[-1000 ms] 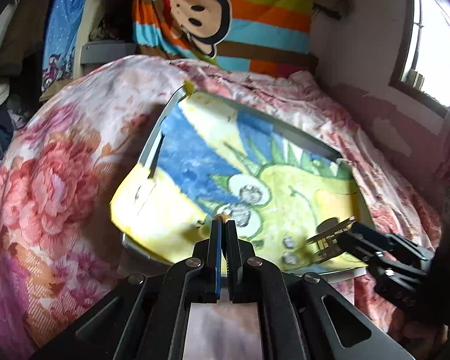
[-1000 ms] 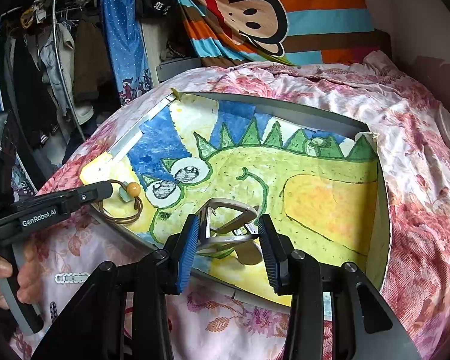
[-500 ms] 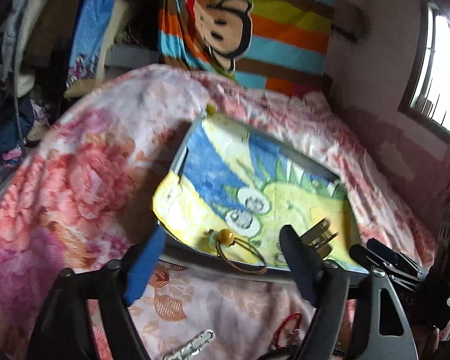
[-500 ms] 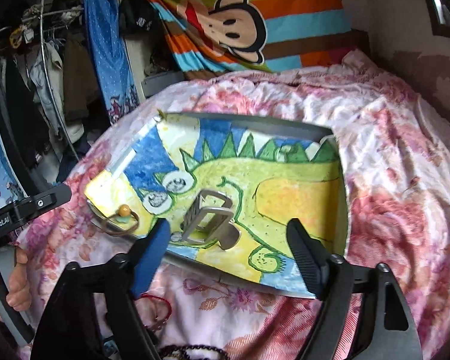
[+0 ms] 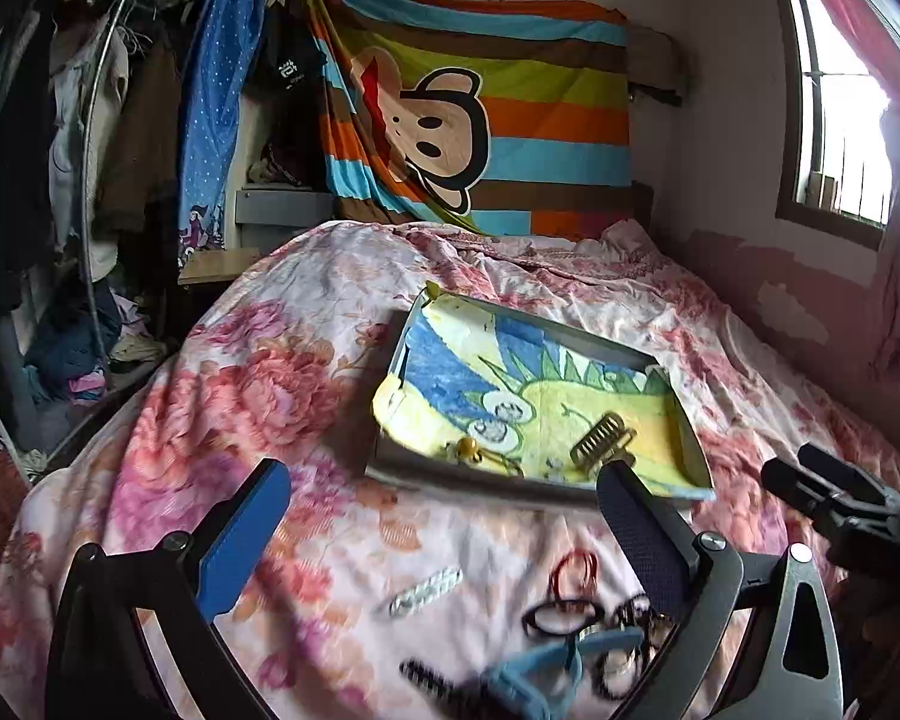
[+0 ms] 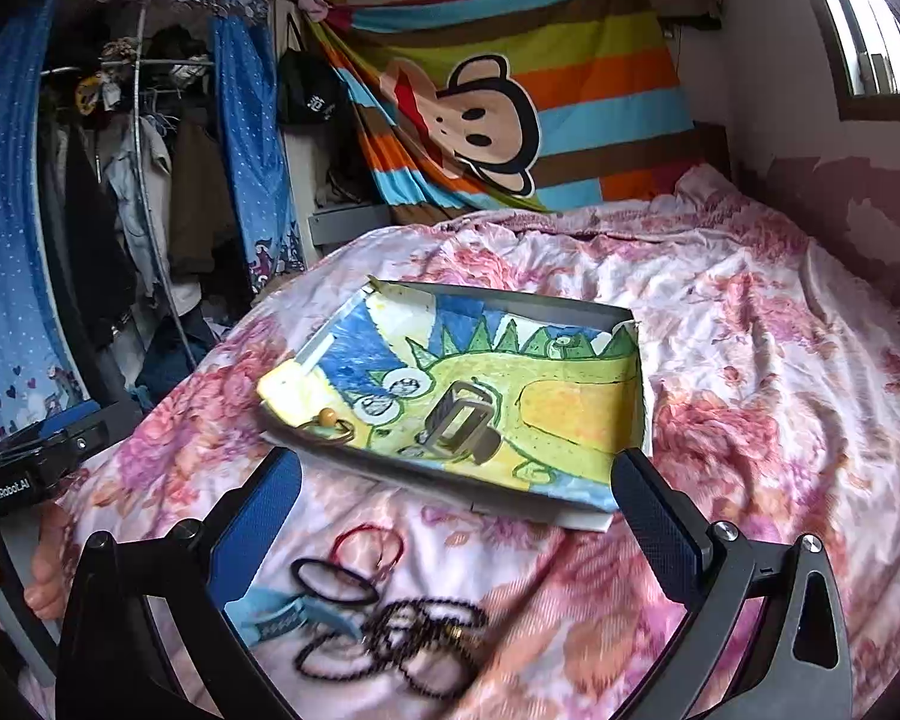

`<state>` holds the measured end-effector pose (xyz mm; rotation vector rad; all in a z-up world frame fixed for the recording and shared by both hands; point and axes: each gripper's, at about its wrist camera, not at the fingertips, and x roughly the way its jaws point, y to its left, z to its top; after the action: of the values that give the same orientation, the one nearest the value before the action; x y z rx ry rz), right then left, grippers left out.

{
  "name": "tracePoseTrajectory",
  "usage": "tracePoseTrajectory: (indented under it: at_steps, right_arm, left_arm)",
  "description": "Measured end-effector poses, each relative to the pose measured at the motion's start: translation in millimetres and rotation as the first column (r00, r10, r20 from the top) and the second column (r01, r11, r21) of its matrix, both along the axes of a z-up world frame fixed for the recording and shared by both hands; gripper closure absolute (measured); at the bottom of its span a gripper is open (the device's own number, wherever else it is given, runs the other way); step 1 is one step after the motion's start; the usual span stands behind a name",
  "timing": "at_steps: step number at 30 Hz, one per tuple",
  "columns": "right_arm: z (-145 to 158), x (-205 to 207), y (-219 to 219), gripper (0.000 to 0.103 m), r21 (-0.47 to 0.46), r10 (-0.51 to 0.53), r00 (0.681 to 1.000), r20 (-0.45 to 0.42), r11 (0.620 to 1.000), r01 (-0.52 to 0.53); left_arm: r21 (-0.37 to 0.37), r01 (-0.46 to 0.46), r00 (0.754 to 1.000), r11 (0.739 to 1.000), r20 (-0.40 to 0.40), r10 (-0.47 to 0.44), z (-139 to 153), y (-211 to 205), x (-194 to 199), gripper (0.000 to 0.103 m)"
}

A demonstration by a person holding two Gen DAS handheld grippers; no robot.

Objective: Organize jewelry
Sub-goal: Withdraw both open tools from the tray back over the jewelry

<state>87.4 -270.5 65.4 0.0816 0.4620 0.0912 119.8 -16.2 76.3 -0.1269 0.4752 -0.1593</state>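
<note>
A shallow grey tray (image 5: 486, 477) (image 6: 510, 300) lined with a dinosaur drawing lies on the floral bedspread. In it are a hair tie with an orange bead (image 5: 468, 449) (image 6: 329, 418) and a gold claw clip (image 5: 603, 441) (image 6: 459, 423). In front of the tray lie a red hair tie (image 5: 573, 567) (image 6: 369, 543), black hair ties (image 5: 555, 618) (image 6: 333, 582), a silver barrette (image 5: 426, 591), a blue clip (image 5: 546, 666) (image 6: 288, 615) and a black bead string (image 6: 426, 639). My left gripper (image 5: 444, 528) and my right gripper (image 6: 456, 525) are both open and empty, above the loose pile.
The bed (image 5: 258, 396) fills the view. A clothes rack (image 6: 138, 180) and piled clothes stand to the left. A striped monkey blanket (image 5: 480, 120) hangs at the head. A wall with a window (image 5: 840, 138) is on the right.
Both grippers opened, letting go of the beaded hair tie and the claw clip in the tray, then pulled back and up toward the near side of the bed.
</note>
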Motion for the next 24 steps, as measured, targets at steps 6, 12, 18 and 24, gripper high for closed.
tracePoseTrajectory:
  at_steps: [6, 12, 18, 24]
  right_arm:
    - [3.8, -45.3, 7.3, 0.001, -0.033, 0.023, 1.0, 0.017, 0.999, -0.023]
    - [-2.5, -75.8, 1.2, 0.001, -0.019, 0.017, 0.999, -0.028, 1.0, -0.017]
    - [-17.4, -95.4, 4.6, 0.001, -0.026, 0.036, 0.995, -0.09, 0.999, -0.039]
    - [-33.9, -106.5, 4.7, 0.001, -0.021, 0.042, 0.985, -0.166, 0.999, -0.046]
  left_arm:
    - [0.007, 0.014, 1.0, 1.0, 0.028, -0.014, 1.6, 6.6, -39.3, 0.0]
    - [0.051, 0.031, 0.999, 0.998, 0.039, -0.033, -2.3, 7.6, -75.9, 0.0]
    - [0.064, 0.067, 0.998, 0.996, -0.02, -0.066, -14.6, 7.0, -103.0, 0.0]
    - [0.072, 0.089, 0.991, 0.993, -0.107, -0.081, -31.0, 6.0, -116.8, 0.0]
